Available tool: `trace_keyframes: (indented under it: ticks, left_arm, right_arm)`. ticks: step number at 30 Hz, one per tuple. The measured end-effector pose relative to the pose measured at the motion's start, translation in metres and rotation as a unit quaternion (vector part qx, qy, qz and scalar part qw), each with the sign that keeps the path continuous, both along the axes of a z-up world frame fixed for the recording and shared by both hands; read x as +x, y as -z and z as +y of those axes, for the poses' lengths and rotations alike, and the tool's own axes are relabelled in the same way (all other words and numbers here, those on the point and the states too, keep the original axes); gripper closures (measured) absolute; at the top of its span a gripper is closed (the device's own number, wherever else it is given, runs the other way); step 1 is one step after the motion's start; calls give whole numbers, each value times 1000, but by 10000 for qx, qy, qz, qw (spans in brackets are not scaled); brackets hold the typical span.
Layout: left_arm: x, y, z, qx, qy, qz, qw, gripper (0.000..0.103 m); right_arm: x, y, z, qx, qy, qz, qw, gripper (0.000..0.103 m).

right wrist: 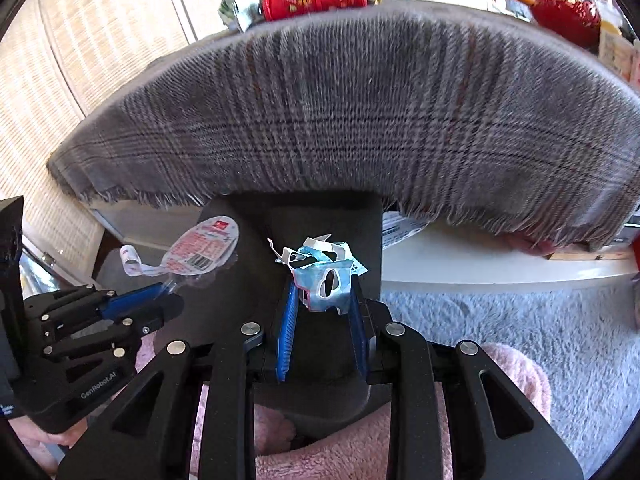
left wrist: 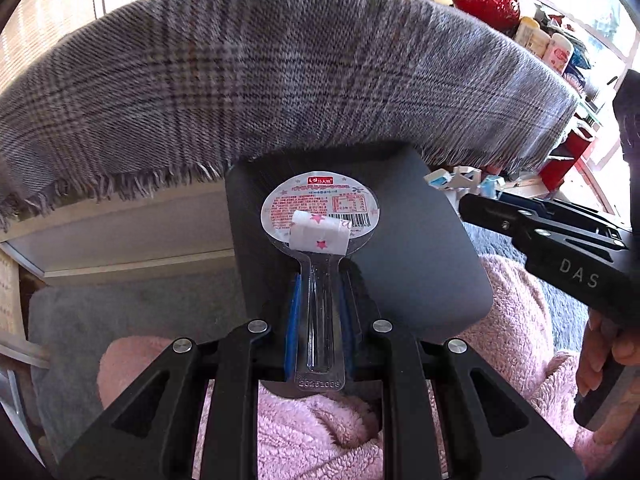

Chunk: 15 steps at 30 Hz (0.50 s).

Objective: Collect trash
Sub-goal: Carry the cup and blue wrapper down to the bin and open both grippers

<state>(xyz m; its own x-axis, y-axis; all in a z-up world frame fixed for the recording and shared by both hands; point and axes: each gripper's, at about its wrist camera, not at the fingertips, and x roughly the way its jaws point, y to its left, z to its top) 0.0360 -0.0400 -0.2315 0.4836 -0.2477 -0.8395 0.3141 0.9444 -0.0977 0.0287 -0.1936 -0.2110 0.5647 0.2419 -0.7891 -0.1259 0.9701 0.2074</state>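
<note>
Both tongs were loaded: my left gripper (left wrist: pixel 320 300) clamped a clear spoon-shaped wrapper (left wrist: pixel 320 216), my right gripper (right wrist: pixel 324 300) clamped torn blue packaging (right wrist: pixel 326 280); neither piece binned yet above the dark bin (left wrist: pixel 420 248).

Clear spoon-shaped blister pack (left wrist: pixel 320 240) and crumpled blue-white wrapper (right wrist: pixel 326 280), both held aloft.

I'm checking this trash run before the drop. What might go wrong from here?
The clear plastic spoon-shaped package is pinched only at its thin handle by the left hand-held gripper, so it may swing or slip. The crumpled blue-white wrapper sits at the right hand-held gripper's fingertips and could drop early.
</note>
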Motion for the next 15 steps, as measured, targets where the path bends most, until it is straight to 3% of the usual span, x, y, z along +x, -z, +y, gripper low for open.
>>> trace_keyframes:
  ticks: [7,8,9,10,12,15]
  left_arm:
    - [16,16,-6,-63,7,328,9994,84]
    - [17,18,-7,-51,6,359,9993,77]
    - [18,19,-7,-27,-1,366,9993,73]
    - [19,21,-7,9,-10,360,9994,66]
    - [20,21,-7,85,-35,333,9994,62]
    - [22,15,-4,98,-72,298,9995,46]
  right_arm:
    - [16,13,1,213,2,191,9996,70]
    - [18,15,1,222,12,218,9995,60]
    - [19,17,-1,239,59,245,9994,40]
    - [19,18,-3,272,110,243,9993,32]
    - [19,17,-6,310,190,207,9991,26]
    - [18,15,-10,238,283,143,9992,25]
